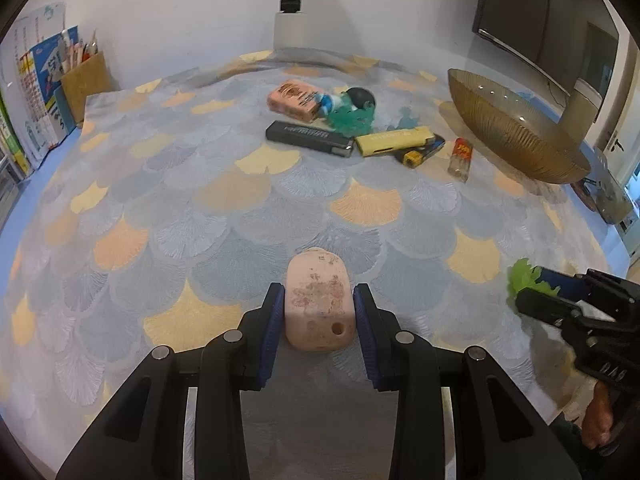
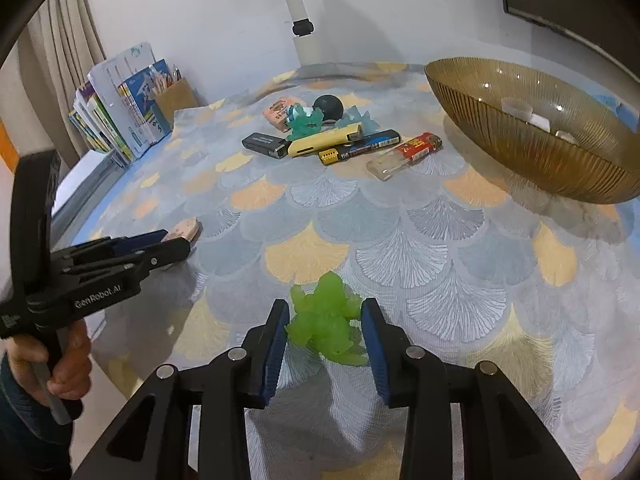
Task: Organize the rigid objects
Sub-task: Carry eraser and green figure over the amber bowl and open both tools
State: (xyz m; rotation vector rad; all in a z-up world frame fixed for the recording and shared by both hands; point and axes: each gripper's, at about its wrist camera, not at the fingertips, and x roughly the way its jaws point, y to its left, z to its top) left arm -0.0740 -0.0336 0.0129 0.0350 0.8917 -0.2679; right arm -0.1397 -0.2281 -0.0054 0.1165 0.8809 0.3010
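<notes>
My left gripper (image 1: 319, 300) is shut on a worn pink eraser-like block (image 1: 319, 300), held low over the cloth; the block also shows in the right wrist view (image 2: 184, 230). My right gripper (image 2: 325, 314) is shut on a translucent green toy figure (image 2: 326, 322), seen at the right edge of the left wrist view (image 1: 528, 276). A ribbed amber glass bowl (image 2: 532, 148) stands at the right, with small pale items inside. A pile lies ahead: pink box (image 2: 278, 112), teal figure (image 2: 306, 122), dark ball (image 2: 328, 108), black and yellow flat sticks, battery, lighter (image 2: 408, 152).
A fan-patterned cloth (image 2: 400, 240) covers the table. Books and a cardboard pen holder (image 2: 176, 96) stand at the far left corner. A white pole (image 2: 300, 20) rises behind the table. A dark screen hangs on the right wall.
</notes>
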